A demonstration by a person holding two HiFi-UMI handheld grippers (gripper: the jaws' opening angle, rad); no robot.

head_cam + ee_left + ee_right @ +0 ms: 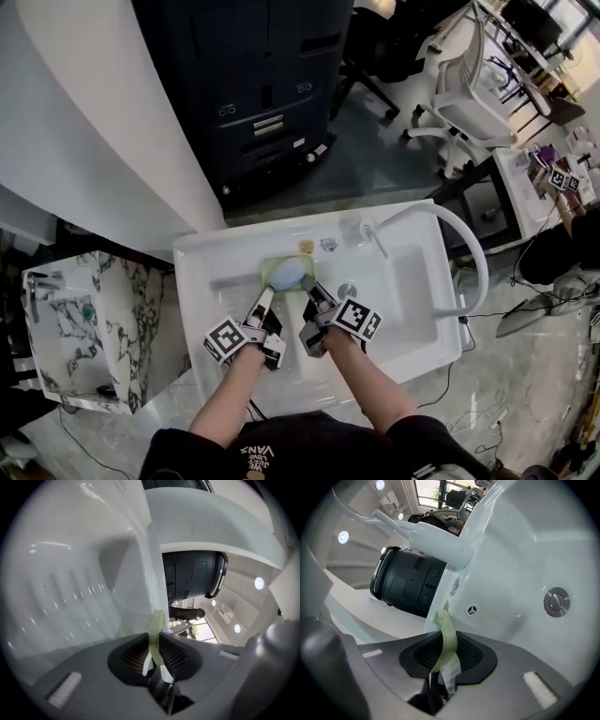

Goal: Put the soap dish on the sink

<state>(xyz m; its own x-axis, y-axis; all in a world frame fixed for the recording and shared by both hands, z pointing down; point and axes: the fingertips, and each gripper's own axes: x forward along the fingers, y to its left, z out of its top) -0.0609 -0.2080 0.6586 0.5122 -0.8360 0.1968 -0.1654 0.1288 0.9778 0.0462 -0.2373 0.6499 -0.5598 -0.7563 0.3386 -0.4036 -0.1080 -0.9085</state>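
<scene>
A pale green soap dish (284, 273) with a light blue soap in it hangs over the back part of the white sink (412, 347). My left gripper (266, 298) pinches its left rim and my right gripper (309, 294) pinches its right rim. The thin green edge of the soap dish (156, 637) stands squeezed between the left pads in the left gripper view. In the right gripper view that same rim of the soap dish (446, 638) sits between the right pads, with the basin drain (556, 601) and the white tap (436, 540) beyond.
A curved white faucet pipe (466, 246) arches over the sink's right side. A small yellowish item (306, 247) and a clear cup (353, 228) stand on the back ledge. A marble-patterned stand (84, 323) is to the left, a dark printer (262, 84) behind.
</scene>
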